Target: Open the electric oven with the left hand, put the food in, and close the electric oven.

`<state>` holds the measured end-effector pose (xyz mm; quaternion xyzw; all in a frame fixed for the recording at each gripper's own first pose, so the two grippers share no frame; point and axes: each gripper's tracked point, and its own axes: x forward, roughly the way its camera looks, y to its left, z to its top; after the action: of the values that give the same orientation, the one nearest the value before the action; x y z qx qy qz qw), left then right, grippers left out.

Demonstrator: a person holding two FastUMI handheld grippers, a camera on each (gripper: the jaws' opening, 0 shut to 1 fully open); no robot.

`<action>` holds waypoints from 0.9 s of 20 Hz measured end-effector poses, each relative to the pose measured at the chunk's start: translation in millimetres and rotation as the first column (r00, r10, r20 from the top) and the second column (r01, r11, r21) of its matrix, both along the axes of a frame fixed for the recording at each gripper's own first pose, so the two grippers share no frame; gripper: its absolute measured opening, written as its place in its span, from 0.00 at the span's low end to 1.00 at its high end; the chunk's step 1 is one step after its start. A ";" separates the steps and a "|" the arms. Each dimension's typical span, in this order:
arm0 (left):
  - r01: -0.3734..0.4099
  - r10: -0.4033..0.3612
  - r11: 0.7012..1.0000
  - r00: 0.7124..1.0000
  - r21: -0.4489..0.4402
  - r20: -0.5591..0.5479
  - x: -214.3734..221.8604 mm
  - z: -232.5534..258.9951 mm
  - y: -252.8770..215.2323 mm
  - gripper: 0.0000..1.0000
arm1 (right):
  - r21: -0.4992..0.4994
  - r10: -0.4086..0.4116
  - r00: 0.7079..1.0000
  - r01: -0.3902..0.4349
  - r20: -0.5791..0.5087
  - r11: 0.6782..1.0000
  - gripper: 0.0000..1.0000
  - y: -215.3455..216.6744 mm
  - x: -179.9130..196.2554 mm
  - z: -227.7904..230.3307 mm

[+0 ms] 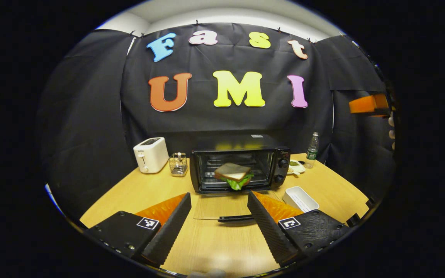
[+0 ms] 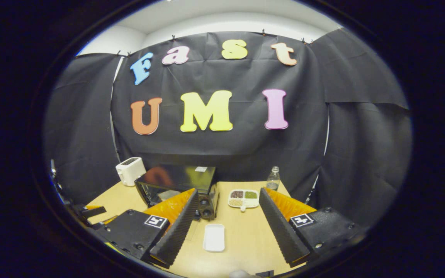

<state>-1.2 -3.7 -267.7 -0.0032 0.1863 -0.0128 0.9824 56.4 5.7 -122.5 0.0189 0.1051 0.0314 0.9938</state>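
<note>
Left gripper [image 1: 218,210]: jaws wide apart and empty, low in the left gripper view, hovering above the counter [image 1: 222,247].
Door handle [image 1: 235,218]: a dark bar lying across the frame just past the fingertips, in the gap between them; its long axis runs left to right.
Oven door [image 1: 216,206]: dropped flat toward the camera, lower centre of the frame, hinge edge at the oven's foot.
Sandwich [image 1: 233,175]: sits at the oven's mouth, centre of the frame, a lettuce edge hanging toward the door.
Electric oven [image 1: 242,162]: behind the door, opening facing the left gripper.
Right gripper [image 2: 226,220]: jaws wide and empty, with a white tray [image 2: 214,237] on the counter between them; the oven lies left of centre in the right gripper view.
Judgement: the food looks in, closing remains; the left gripper is nearer the handle.
</note>
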 end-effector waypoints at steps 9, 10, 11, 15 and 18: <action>0.007 -0.007 1.000 0.992 -0.001 -0.122 14.9 -96.9 -37.1 0.96 | -0.029 -0.057 0.998 0.057 -0.019 0.998 0.90 -61.1 -46.8 24.6; 0.006 -0.006 1.000 0.992 -0.005 -0.128 17.7 -105.4 -38.6 0.96 | -0.038 -0.060 0.998 0.059 -0.023 0.998 1.00 -63.8 -51.0 24.7; 0.006 -0.008 1.000 0.991 -0.009 -0.135 21.5 -114.5 -41.0 0.96 | -0.044 -0.062 0.998 0.061 -0.032 0.997 0.90 -65.3 -54.1 24.3; 0.003 -0.004 1.000 0.986 -0.003 -0.164 27.7 -144.9 -47.3 0.96 | -0.043 -0.069 0.995 0.066 -0.069 0.997 0.91 -66.1 -62.8 18.3; 0.004 -0.002 1.000 0.985 0.014 -0.175 31.7 -157.9 -48.0 0.97 | -0.055 -0.071 0.994 0.066 -0.089 0.996 0.91 -70.0 -60.2 18.7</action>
<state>30.5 -51.7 -425.6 0.0031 0.2718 -0.0125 0.9623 -3.9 -64.4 -103.8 -0.0017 0.1501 -0.0063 0.9886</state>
